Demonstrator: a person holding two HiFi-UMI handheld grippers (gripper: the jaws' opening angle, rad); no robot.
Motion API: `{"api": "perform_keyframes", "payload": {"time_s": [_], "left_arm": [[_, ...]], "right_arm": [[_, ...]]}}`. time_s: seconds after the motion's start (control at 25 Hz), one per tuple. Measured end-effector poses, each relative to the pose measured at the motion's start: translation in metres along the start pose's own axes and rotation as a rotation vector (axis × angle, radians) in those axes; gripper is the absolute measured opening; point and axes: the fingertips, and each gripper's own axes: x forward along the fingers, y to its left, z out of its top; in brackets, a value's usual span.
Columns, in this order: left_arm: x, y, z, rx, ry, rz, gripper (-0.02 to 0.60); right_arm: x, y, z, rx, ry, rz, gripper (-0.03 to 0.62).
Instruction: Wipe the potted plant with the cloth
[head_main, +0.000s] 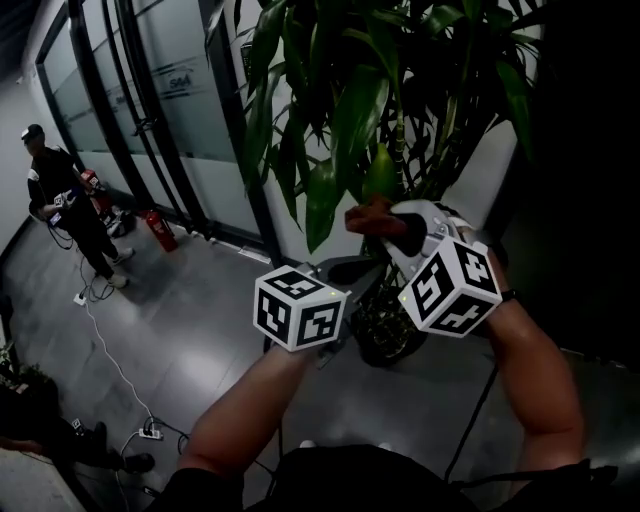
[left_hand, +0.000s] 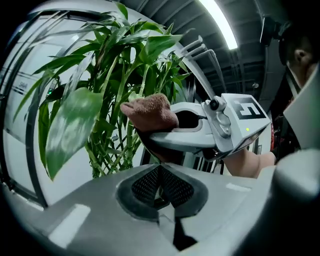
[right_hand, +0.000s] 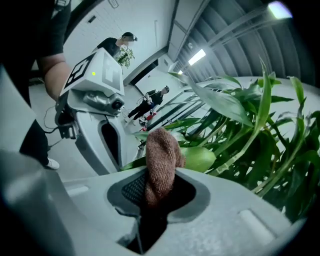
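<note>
Right gripper view shows me my right gripper (right_hand: 159, 192) clenched on the brown cloth (right_hand: 161, 157), whose bunched end sits right by a green leaf (right_hand: 201, 159). My left gripper (left_hand: 160, 189) is pinched together on nothing, just beside. Beyond them rises the potted plant (head_main: 340, 110), near the glass wall (head_main: 150, 110)

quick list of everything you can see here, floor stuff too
potted plant: one, green leaves, by the white wall ahead
cloth: one, brown, clamped in the right gripper, against a leaf
fire extinguisher: one, red, on the floor by the glass wall
bystander: one, dark clothes, far left
power strip: one, white, floor lower left, cable attached
left gripper: one, grey, jaws shut, nothing seen between them
right gripper: one, grey, jaws shut on the cloth
forearms: two, bare, bottom of head view
</note>
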Motion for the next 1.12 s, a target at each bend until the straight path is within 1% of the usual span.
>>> {"api": "perform_keyframes", "payload": {"time_s": [0.12,0.32,0.48,0.64,0.72,0.8,0.88,1.0,1.04,1.12], "left_arm": [[-0.006,0.005,0.002,0.024,0.011,-0.018,0.018],[-0.008,0.009,-0.002,0.077,0.045,-0.034,0.017],[-0.008,0.011,-0.002,0.103,0.058,-0.039,0.018],[-0.008,0.009,-0.001,0.136,0.064,-0.05,0.018],[-0.008,0.01,-0.001,0.127,0.058,-0.055,0.018],[-0.009,0.012,-0.002,0.108,0.05,-0.058,0.018],[-0.008,0.011,-0.001,0.099,0.044,-0.062,0.018],[-0.007,0.008,0.001,0.103,0.042,-0.066,0.018],[-0.007,0.007,0.002,0.104,0.04,-0.065,0.018],[-0.008,0.006,0.005,0.104,0.035,-0.059,0.017]], "right_arm": [[-0.002,0.014,-0.003,0.058,0.025,0.064,0.069],[-0.009,0.033,-0.01,0.115,0.065,0.161,0.067],[-0.014,0.049,-0.016,0.079,0.096,0.205,0.067],[-0.025,0.053,-0.016,0.038,0.117,0.196,0.069],[-0.03,0.043,-0.011,0.049,0.102,0.153,0.069],[-0.035,0.023,-0.004,0.083,0.067,0.08,0.068],[-0.039,-0.006,0.002,0.114,0.037,-0.024,0.069],[-0.045,-0.054,0.009,0.13,0.014,-0.187,0.069],[-0.045,-0.067,0.011,0.135,0.009,-0.224,0.069],[-0.04,-0.086,0.014,0.144,0.006,-0.262,0.068]]}}
